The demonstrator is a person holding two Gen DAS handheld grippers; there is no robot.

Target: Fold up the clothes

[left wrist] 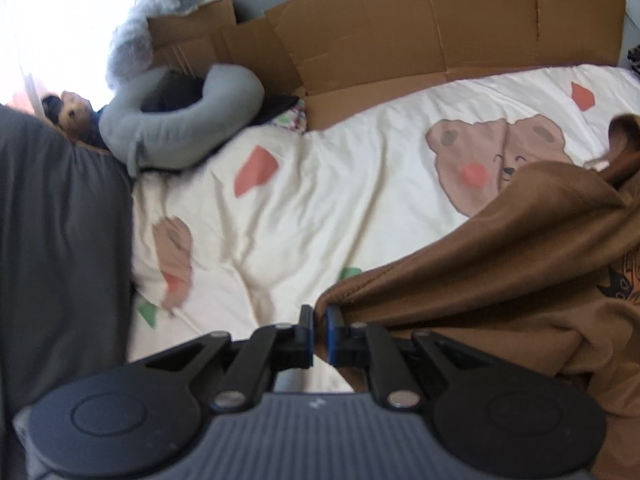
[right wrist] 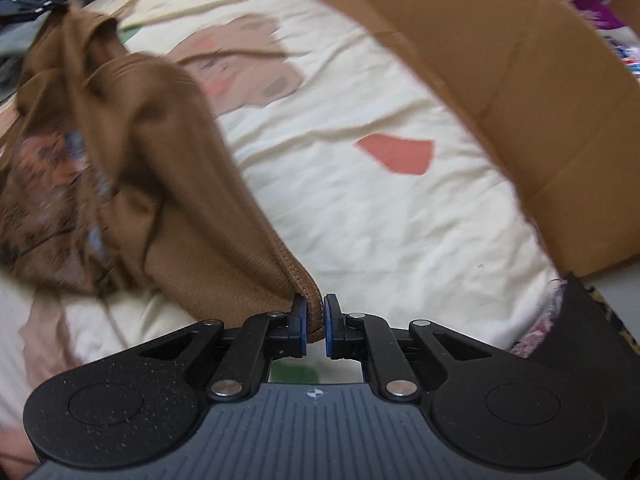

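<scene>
Bedding fills most of what you see: a cream sheet (left wrist: 320, 184) with brown bears and red hearts printed on it, spread wide and a bit wrinkled. Far behind it stands flat brown cardboard (left wrist: 440, 20), running along the back of the bed. In the right wrist view the same cardboard (right wrist: 540, 100) curves along the right side of the sheet (right wrist: 380, 220).

Next biggest is your brown shirt (left wrist: 500, 280). It lies bunched on the right part of the sheet in the left wrist view, with a small dark picture on its front. One edge of it is stretched toward you. In the right wrist view the shirt (right wrist: 132, 152) is lifted up on the left side, hanging in folds, and it looks blurry.

On the left in the left wrist view there is dark grey cloth (left wrist: 60, 240), close to you. Farther back sits a grey curved pillow (left wrist: 180, 120), and beside it, at the far left, a brown stuffed toy (left wrist: 70, 112).

Your left gripper (left wrist: 319, 328) is pinched tight on a corner of the brown shirt, near the bottom middle. Your right gripper (right wrist: 316, 320) is squeezed onto a stitched hem of the same shirt, with the cloth sitting between its blue pads (right wrist: 330, 320).
</scene>
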